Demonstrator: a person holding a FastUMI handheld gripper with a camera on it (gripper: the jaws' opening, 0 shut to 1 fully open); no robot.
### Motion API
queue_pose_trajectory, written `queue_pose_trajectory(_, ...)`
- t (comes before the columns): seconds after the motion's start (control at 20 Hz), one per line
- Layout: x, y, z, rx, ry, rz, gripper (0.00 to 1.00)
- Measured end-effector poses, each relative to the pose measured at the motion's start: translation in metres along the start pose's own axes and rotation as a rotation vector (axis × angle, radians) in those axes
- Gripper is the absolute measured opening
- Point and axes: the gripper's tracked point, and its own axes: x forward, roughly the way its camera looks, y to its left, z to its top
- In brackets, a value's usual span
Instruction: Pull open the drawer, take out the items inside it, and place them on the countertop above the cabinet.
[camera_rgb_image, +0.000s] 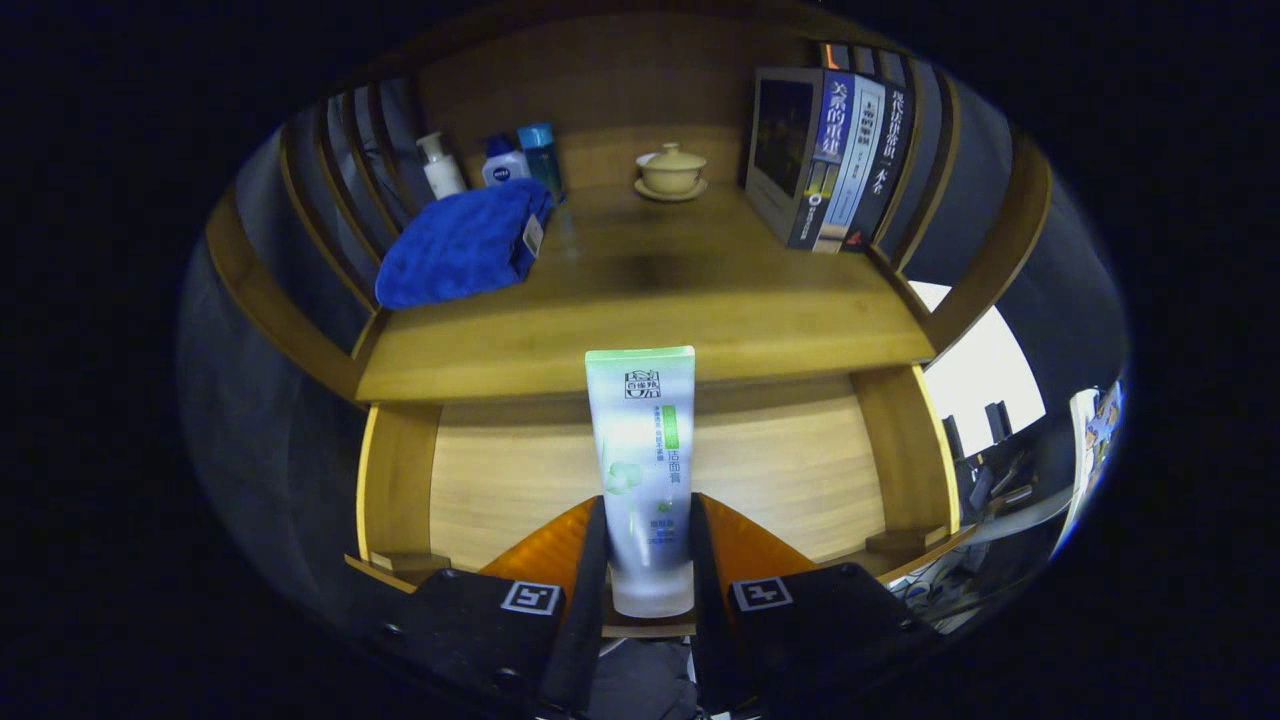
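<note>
Gripper (648, 560) nearest the lens: both fingers pressed flat against the sides of a tube (645, 470), jaws clamped on its lower half. A square black-and-white marker sits on each finger block.

Tube: soft plastic, flattened, translucent white going to pale green at the crimped flat end, which points up. Rounded cap end down, between the fingers. It is held upright, clear of any surface, in front of the countertop's front edge. Printed label: small square logo near the top, a green band, a leaf motif, lines of small characters too fine to make out.

Behind the tube, the open drawer (480, 480): light wood, smooth grain, pale bottom panel, darker side walls.

Above it, the countertop (700, 300): warm brown wood, smooth, faint sheen, with slatted wooden sides.

On the countertop, left: a blue towel (460, 245), folded, plush nap, a small white tag hanging at its near right corner. Behind it, against the back wall, three bottles (500, 160) in a row: a white pump bottle, a white one with a blue cap and a dark blue label, a tall teal one.

Back centre: a lidded cup (671, 170) on a saucer, cream ceramic, glossy, knob on the lid.

Right: a row of books (830, 150) standing upright, spines toward the lens, in blue, white and black with large Chinese characters.
</note>
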Motion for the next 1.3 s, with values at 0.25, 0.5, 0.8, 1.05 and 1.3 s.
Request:
queue_pose_trajectory(0.25, 0.004, -0.007, 0.044, 0.021, -0.042, -0.026, 0.49)
queue_pose_trajectory(0.5, 0.027, -0.011, 0.07, 0.037, -0.036, -0.043, 0.49)
queue_pose_trajectory(0.8, 0.067, -0.011, 0.104, 0.03, -0.039, -0.055, 0.49)
queue_pose_trajectory(1.05, 0.096, -0.012, 0.135, 0.038, -0.076, -0.066, 0.49)
queue_pose_trajectory(1.3, 0.093, -0.014, 0.141, 0.031, -0.138, -0.079, 0.69)
